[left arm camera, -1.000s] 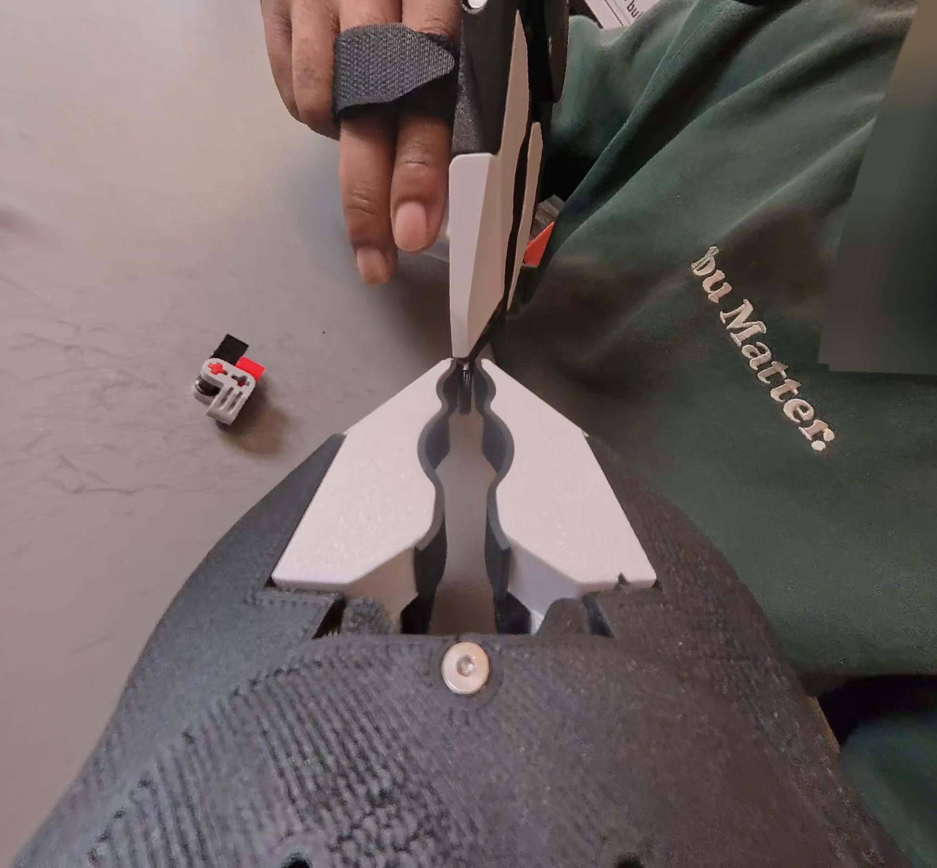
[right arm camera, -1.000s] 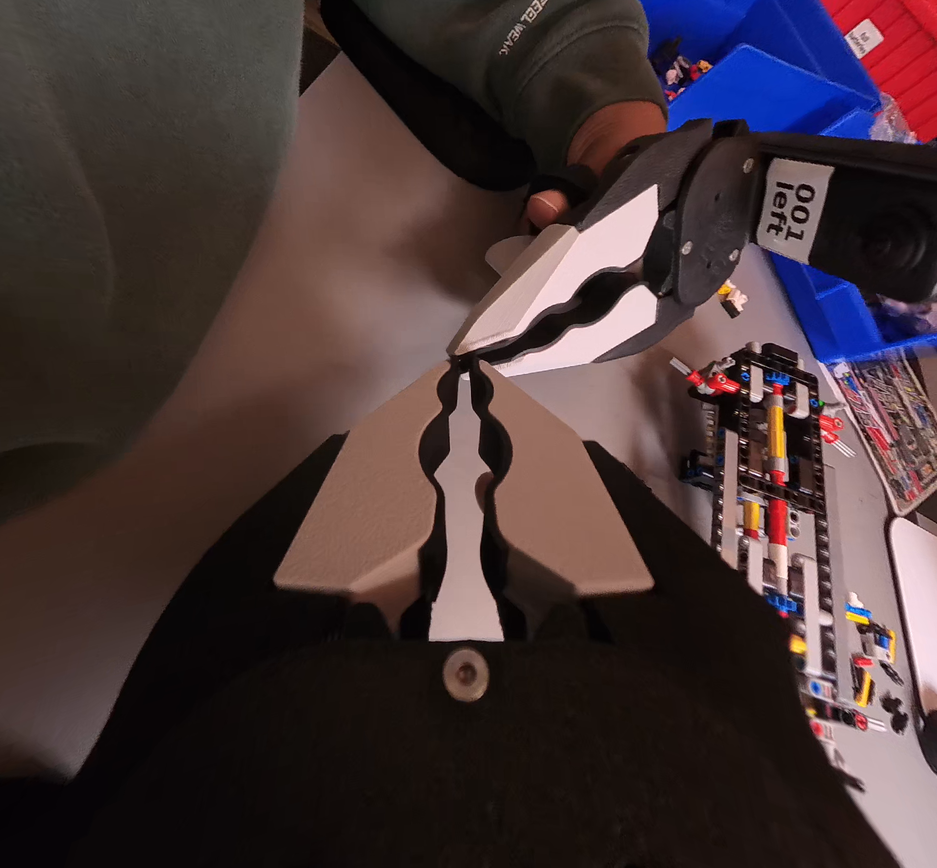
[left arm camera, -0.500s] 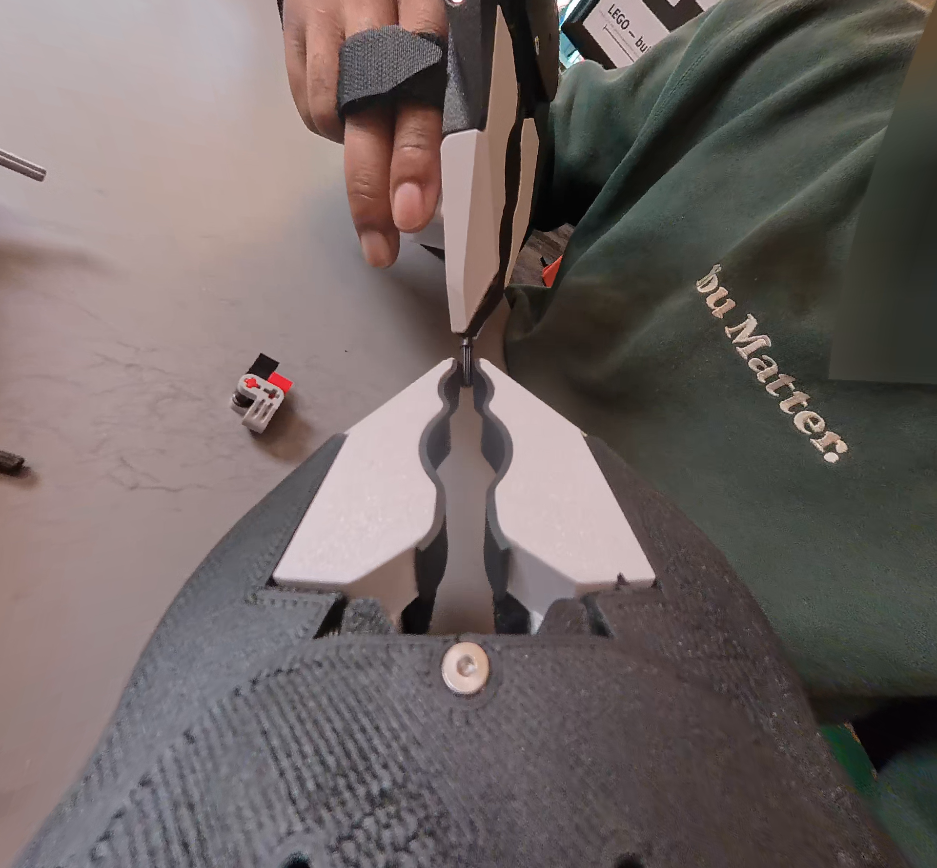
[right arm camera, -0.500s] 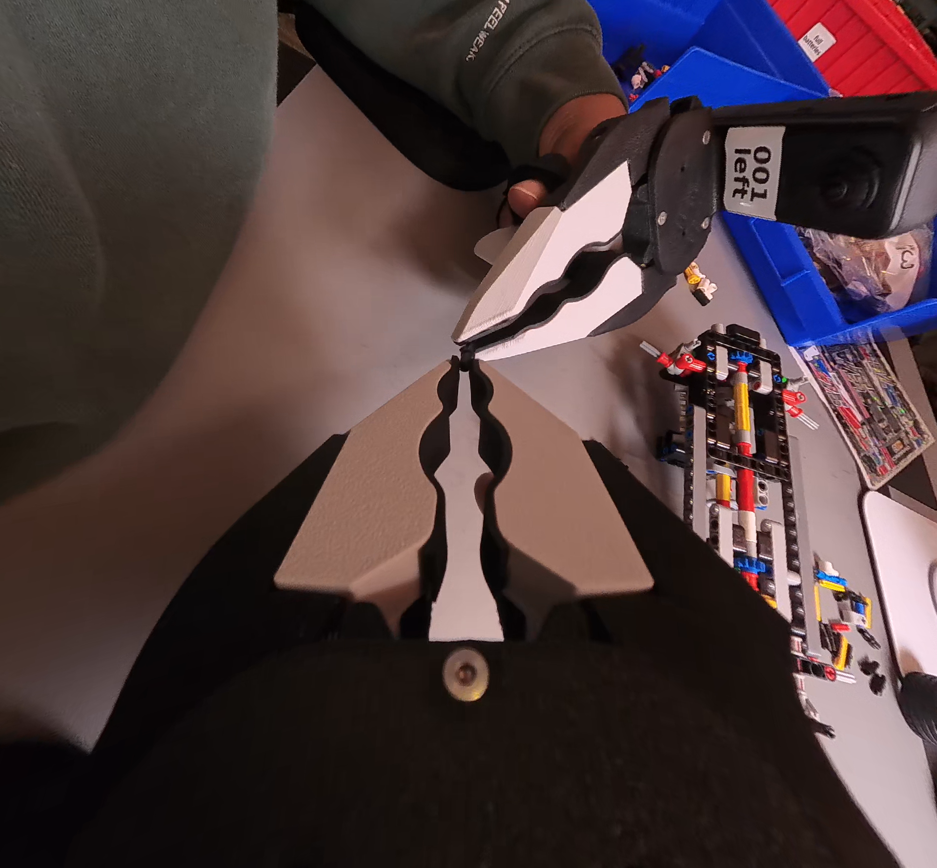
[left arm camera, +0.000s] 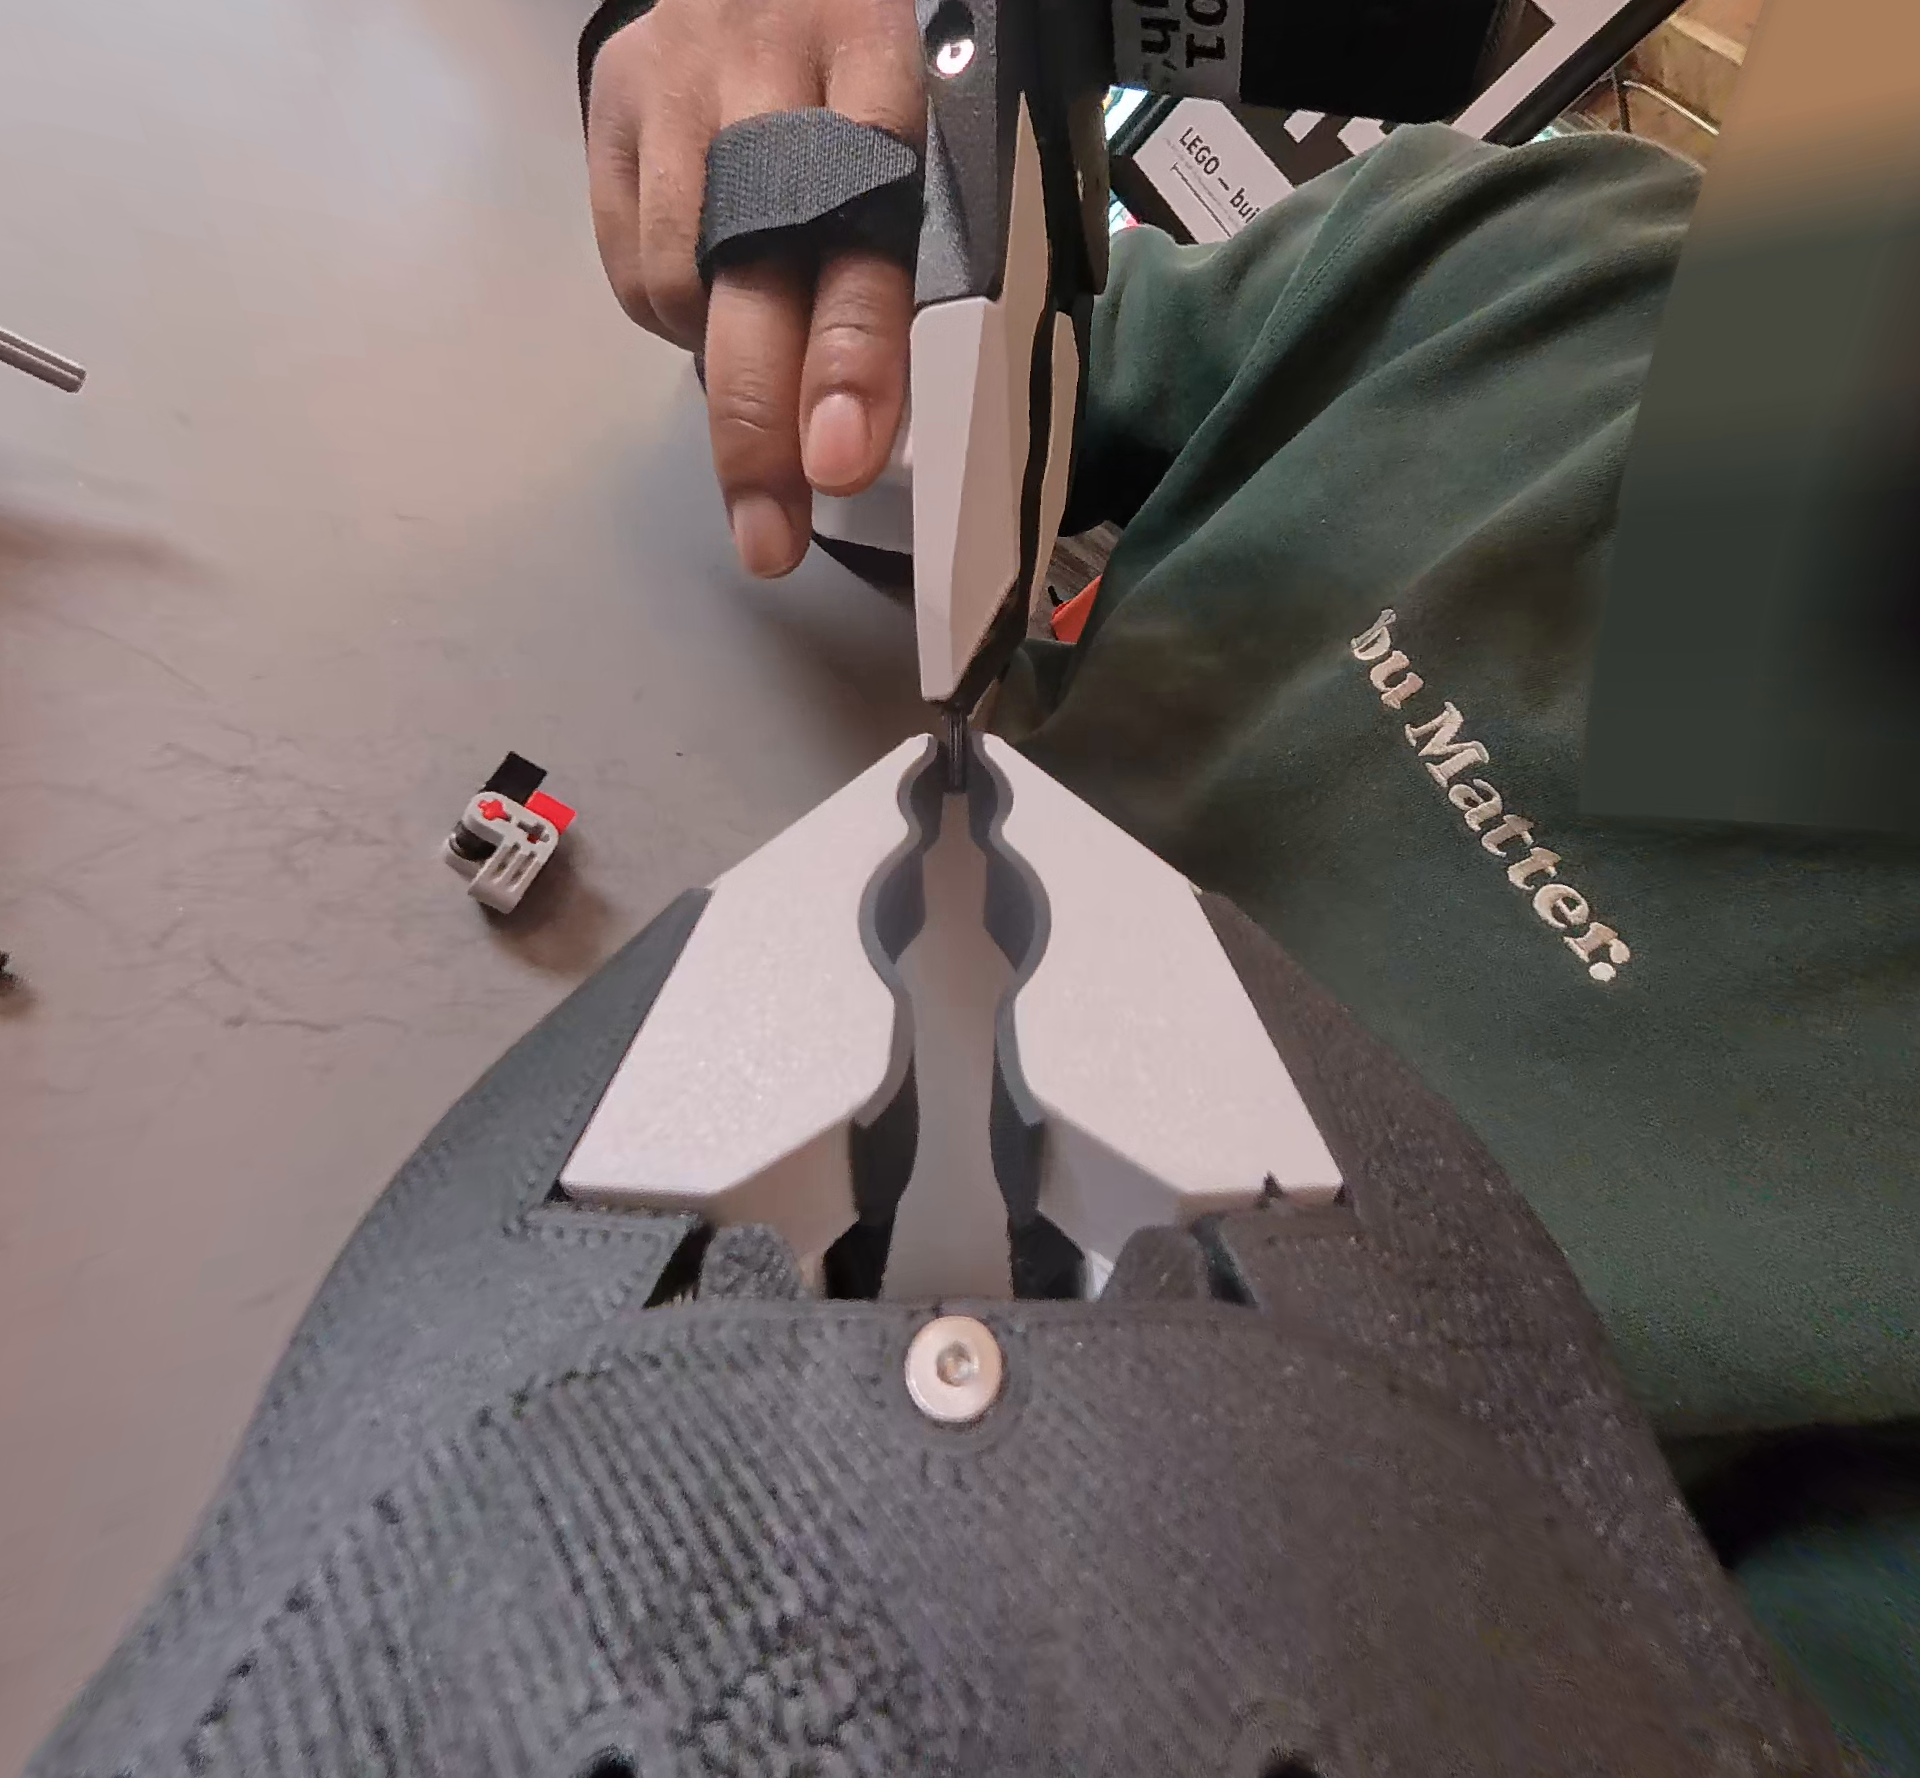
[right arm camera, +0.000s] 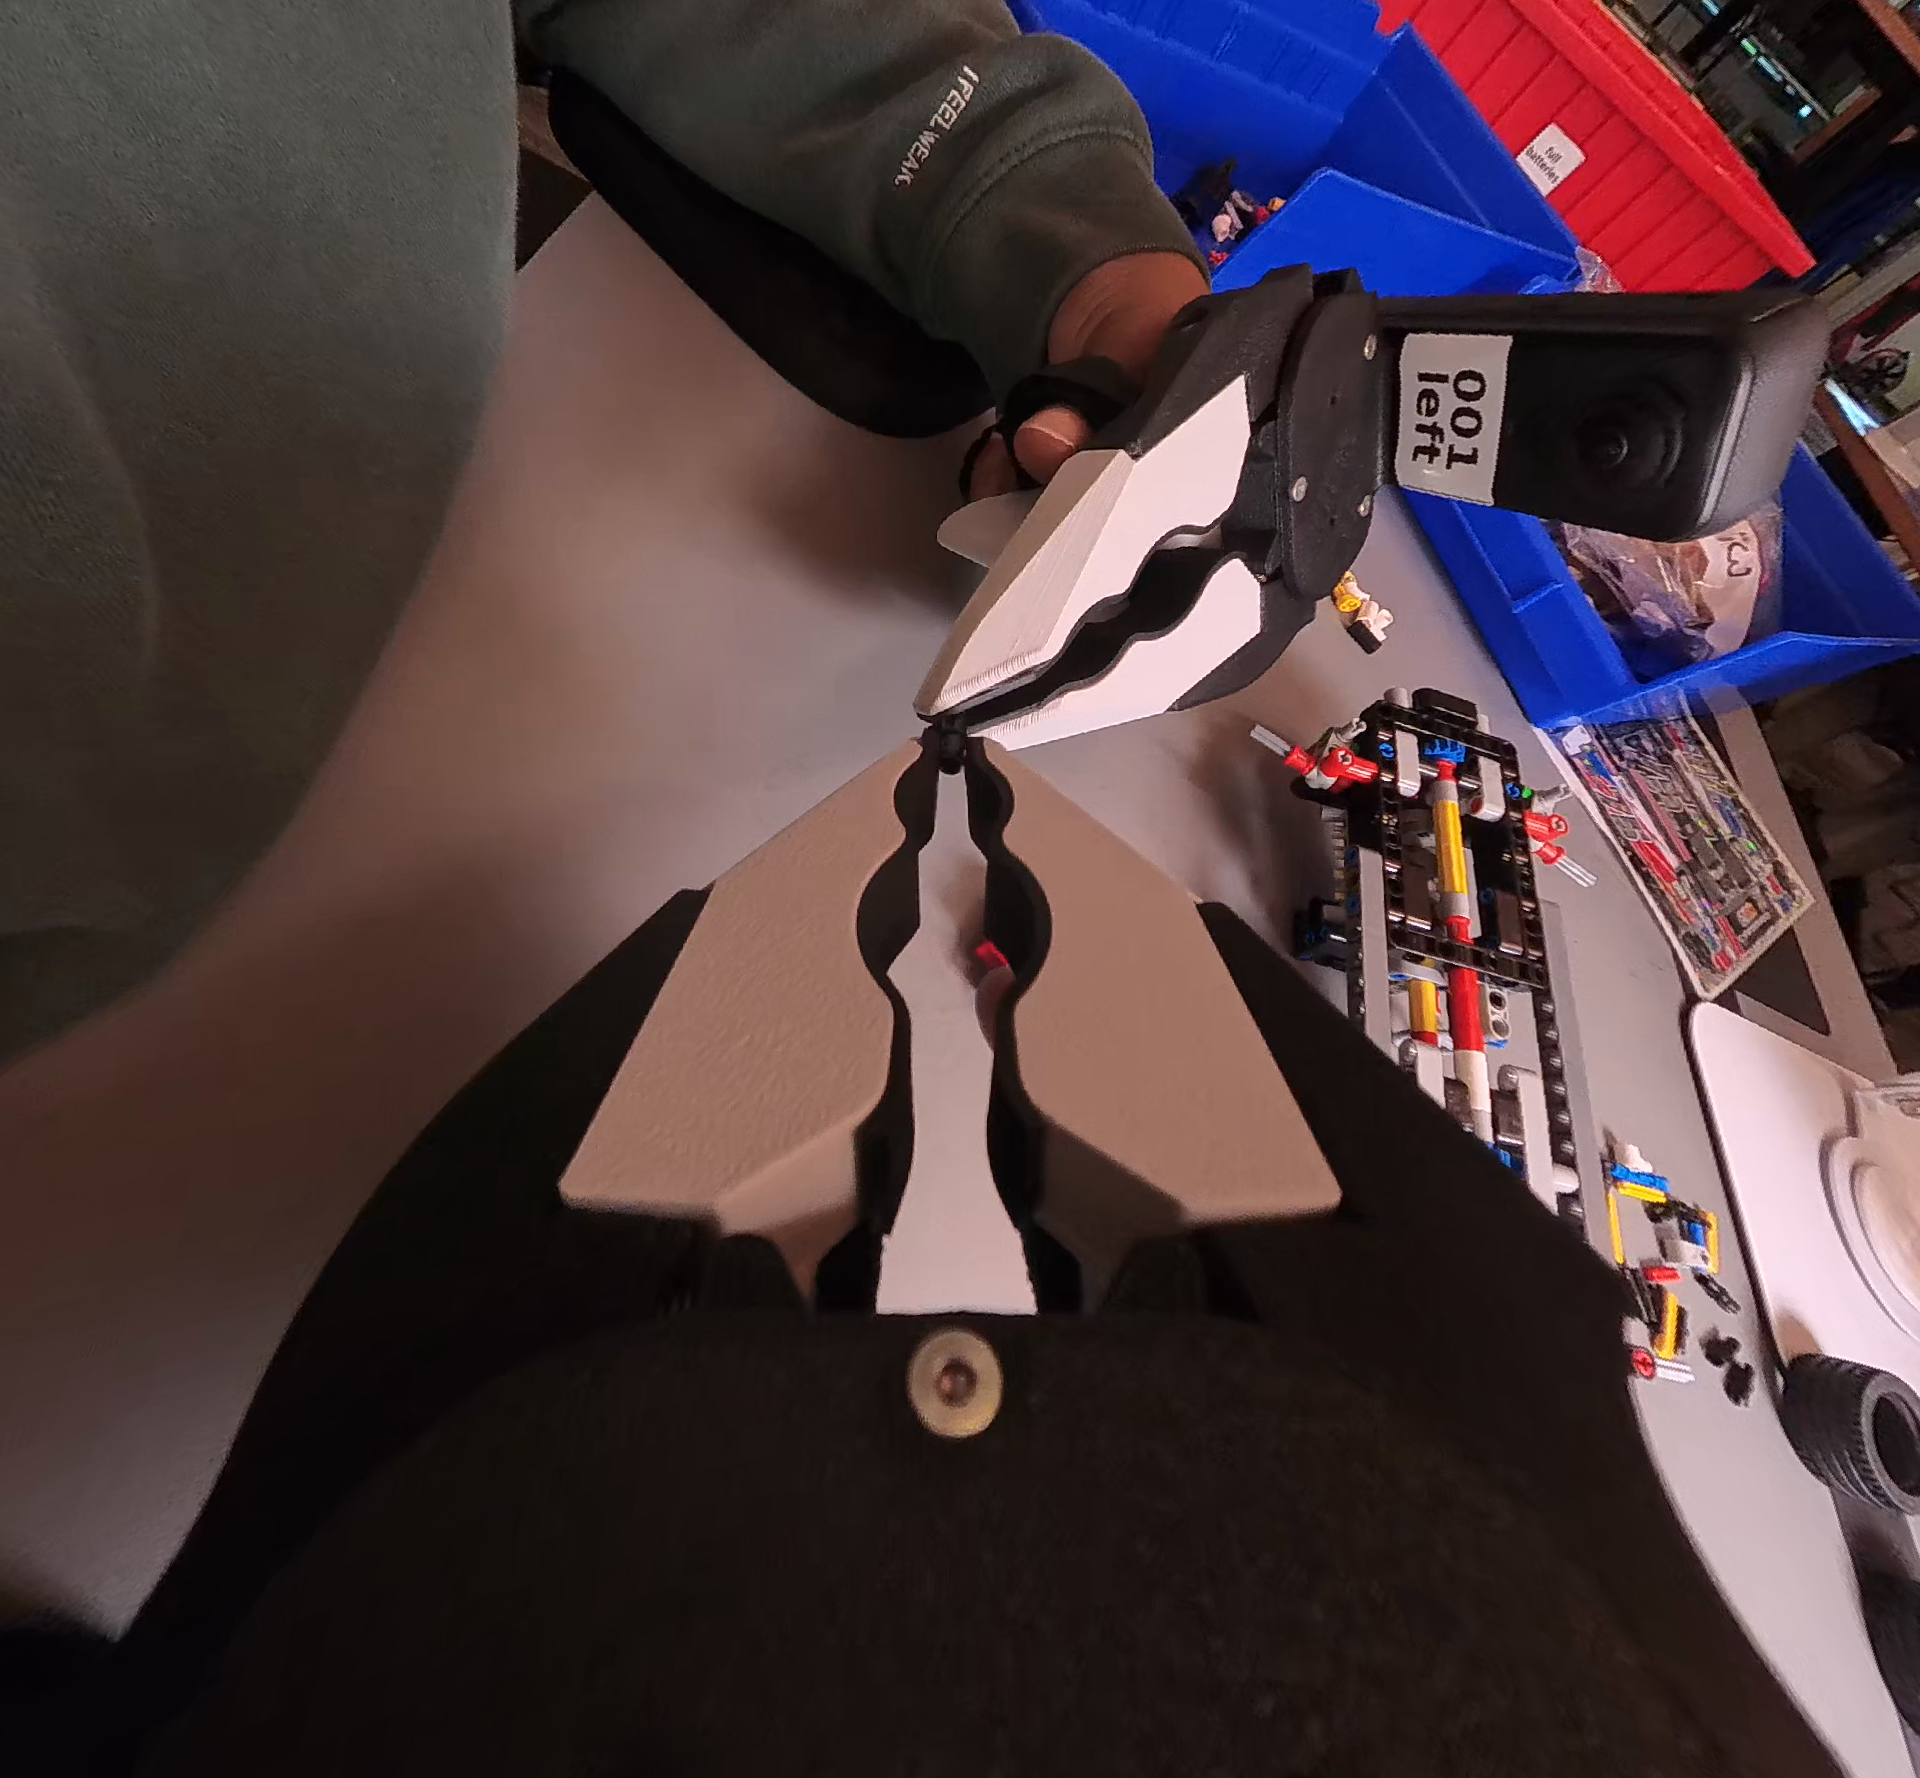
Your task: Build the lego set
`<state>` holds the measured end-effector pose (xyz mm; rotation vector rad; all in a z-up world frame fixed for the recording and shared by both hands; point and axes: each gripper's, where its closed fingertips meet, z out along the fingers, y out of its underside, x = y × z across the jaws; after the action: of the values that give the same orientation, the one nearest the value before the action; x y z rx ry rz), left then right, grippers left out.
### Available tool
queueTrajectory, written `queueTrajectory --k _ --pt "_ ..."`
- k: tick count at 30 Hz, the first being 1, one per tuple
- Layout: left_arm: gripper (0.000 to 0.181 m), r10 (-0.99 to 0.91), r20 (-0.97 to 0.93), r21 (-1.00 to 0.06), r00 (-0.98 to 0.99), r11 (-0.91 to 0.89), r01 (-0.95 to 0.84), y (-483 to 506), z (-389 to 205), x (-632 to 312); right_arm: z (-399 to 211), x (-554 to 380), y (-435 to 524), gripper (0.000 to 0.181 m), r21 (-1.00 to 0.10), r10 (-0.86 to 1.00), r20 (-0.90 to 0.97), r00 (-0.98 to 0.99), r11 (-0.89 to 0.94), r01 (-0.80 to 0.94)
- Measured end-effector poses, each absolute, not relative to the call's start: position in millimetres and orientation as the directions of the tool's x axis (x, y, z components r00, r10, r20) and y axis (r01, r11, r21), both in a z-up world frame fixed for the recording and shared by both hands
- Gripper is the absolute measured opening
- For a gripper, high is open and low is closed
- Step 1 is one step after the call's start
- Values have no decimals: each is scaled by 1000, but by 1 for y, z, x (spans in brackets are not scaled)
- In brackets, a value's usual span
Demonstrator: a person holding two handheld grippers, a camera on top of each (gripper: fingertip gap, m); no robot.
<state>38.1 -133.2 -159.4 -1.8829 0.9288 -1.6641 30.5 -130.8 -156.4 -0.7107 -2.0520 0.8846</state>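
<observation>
A small black pin [left arm camera: 951, 749] sits between the tips of both grippers, held above the grey table. My left gripper [left arm camera: 951, 764] is shut on its lower end in the left wrist view. My right gripper [left arm camera: 966, 689] comes down from above, tip to tip with it, and is shut on the other end. In the right wrist view, the right gripper [right arm camera: 948, 758] meets the left gripper [right arm camera: 956, 716] at the same pin [right arm camera: 948, 747]. The long black and grey lego chassis [right arm camera: 1444, 907] lies on the table to the right.
A small grey, red and black sub-assembly [left arm camera: 506, 840] lies on the table, left of the grippers. Blue bins [right arm camera: 1351, 118] and a red bin [right arm camera: 1558, 66] stand behind. A printed sheet [right arm camera: 1683, 845], a yellow and blue piece [right arm camera: 1662, 1229], a tyre [right arm camera: 1860, 1437] and a white tray [right arm camera: 1808, 1157] lie at the right. The person's green sweater is close by.
Both grippers stay tip to tip on the pin. The pair has shifted a little over the table, so the sub-assembly and the chassis sit differently in the views.
</observation>
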Motion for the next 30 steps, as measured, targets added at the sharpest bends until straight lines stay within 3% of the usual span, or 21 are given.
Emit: queueTrajectory --k 3,7,18,30 --pt "5 -748 660 -731 66 -660 -171 -129 -159 37 -156 30 -127 1 -790 737 412 -536 582 193" --pt "29 -796 570 -776 206 -603 -184 -112 -168 24 -155 31 -118 1 -821 767 369 -525 533 203" --pt "37 -871 178 -811 458 -394 -433 -81 -215 4 -152 35 -108 0 -838 788 343 -512 503 211" --pt "9 -891 65 -774 450 -329 -540 -84 -227 17 -187 38 -88 1 -741 806 305 -508 536 405"
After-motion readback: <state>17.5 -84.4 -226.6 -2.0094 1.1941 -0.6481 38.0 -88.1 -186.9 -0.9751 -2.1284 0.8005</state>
